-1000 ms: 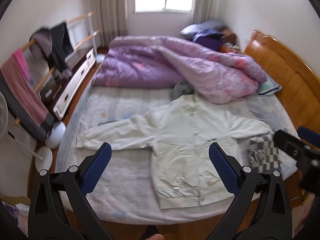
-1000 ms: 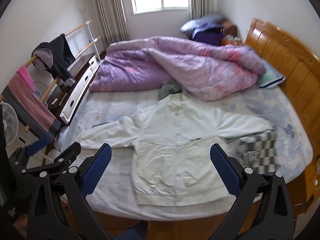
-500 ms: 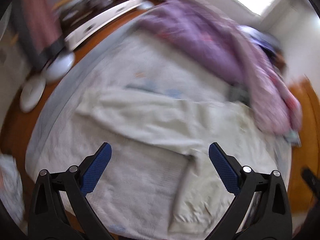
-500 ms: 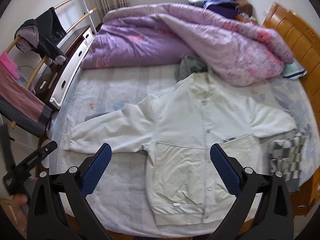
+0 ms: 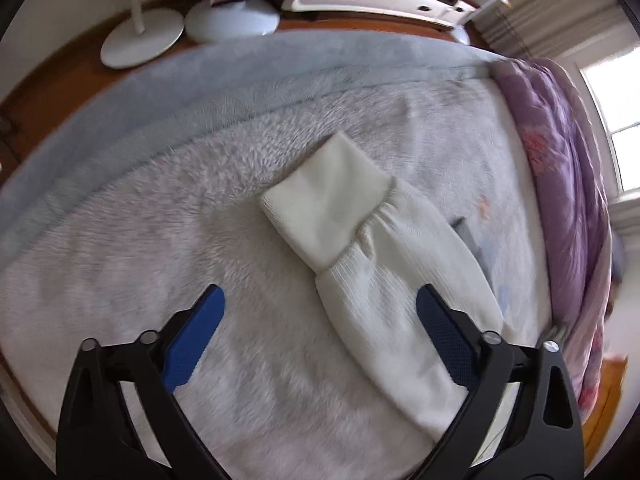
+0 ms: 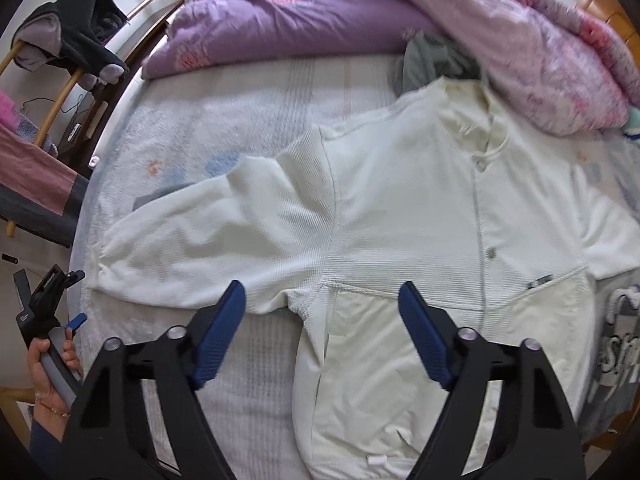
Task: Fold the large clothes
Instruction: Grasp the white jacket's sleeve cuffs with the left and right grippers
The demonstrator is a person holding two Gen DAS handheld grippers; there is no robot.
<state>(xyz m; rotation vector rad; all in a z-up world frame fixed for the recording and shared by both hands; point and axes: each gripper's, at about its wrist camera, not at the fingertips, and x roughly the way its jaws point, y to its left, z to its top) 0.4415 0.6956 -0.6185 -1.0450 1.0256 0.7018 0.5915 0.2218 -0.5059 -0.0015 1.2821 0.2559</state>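
Left gripper (image 5: 318, 312): jaws spread wide, grasping nothing, hovering low over the sleeve, lower centre of frame.
Right gripper (image 6: 322, 310): released too, pointing at the armpit seam, lower centre.
Cream ribbed-knit button-front jacket (image 6: 408, 216): lying flat on the pale fleecy bed cover (image 5: 120, 280), filling centre and right.
Handling: probably soft, light, limp; likely sagging when lifted.
Hold point: ribbed cuff (image 5: 326, 202), mid-frame, looking thick enough to pinch.
Purple quilt (image 6: 288, 12): bunching across the top.

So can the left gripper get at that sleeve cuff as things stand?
Probably yes. The left gripper is open above the sleeve, and the cuff lies flat on the bed sheet just ahead of its fingertips, with nothing on or over it.
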